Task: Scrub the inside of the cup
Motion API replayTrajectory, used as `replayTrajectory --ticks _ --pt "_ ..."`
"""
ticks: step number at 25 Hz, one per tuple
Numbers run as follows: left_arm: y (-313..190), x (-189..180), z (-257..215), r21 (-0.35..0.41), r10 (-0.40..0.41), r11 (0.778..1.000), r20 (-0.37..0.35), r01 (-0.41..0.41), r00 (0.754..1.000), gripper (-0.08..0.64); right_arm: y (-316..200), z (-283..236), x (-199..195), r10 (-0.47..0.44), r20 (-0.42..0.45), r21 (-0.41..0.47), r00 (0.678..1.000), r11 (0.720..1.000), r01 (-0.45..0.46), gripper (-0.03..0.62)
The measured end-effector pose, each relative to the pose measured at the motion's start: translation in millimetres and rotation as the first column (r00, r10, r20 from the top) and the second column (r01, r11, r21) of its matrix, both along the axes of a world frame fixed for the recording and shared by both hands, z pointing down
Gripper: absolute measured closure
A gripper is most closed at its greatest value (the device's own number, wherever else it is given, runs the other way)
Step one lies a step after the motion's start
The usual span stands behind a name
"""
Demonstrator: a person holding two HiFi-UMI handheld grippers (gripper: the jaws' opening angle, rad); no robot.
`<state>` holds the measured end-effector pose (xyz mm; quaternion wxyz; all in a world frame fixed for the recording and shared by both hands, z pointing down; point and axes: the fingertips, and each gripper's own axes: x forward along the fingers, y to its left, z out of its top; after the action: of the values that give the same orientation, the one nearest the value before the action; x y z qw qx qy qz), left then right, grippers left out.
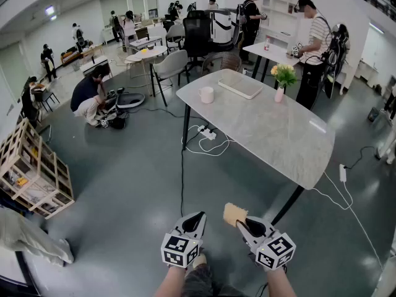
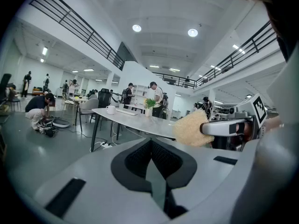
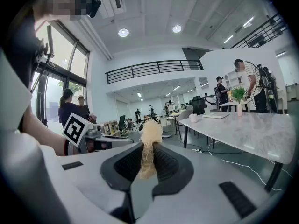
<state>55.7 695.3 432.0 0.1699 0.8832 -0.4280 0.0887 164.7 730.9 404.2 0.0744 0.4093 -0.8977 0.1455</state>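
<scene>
Plainly, right gripper's (image 3: 145, 148) fingers (image 3: 168, 164) clamp the sponge (image 3: 151, 132), seen broadside from the closed left gripper (image 2: 152, 148).

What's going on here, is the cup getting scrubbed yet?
Not yet. A person holds a gripper in each hand, both out over the floor short of the marble table. The right gripper is shut on a tan scrubbing sponge. The left gripper is shut with nothing between its jaws. The white cup stands at the table's far end, well away from both grippers, so no scrubbing has begun.
</scene>
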Motion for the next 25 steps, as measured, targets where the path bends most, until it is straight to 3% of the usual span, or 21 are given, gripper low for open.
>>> replayTrajectory --ticks 9,16,19,25 --pt "-57 -19 -5 0.025 0.015 1.000 0.000 -0.015 1.000 0.551 -53 -1 -26 -0.003 -0.008 0.006 1.000 1.000 0.004 0.531" --pt "-92 -41 -2 0.031 0.024 0.999 -0.012 -0.023 1.000 0.551 -87 5 -56 -0.019 -0.073 0.005 0.997 1.000 0.020 0.531" --pt "-105 -54 -3 0.026 0.005 1.000 -0.026 -0.004 1.000 0.549 -101 4 -56 0.013 -0.088 0.000 0.996 1.000 -0.013 0.532" --pt "-130 -82 2 0.012 -0.039 0.999 -0.039 0.040 0.998 0.551 -137 4 -46 0.105 -0.026 -0.021 0.994 0.994 -0.105 0.531"
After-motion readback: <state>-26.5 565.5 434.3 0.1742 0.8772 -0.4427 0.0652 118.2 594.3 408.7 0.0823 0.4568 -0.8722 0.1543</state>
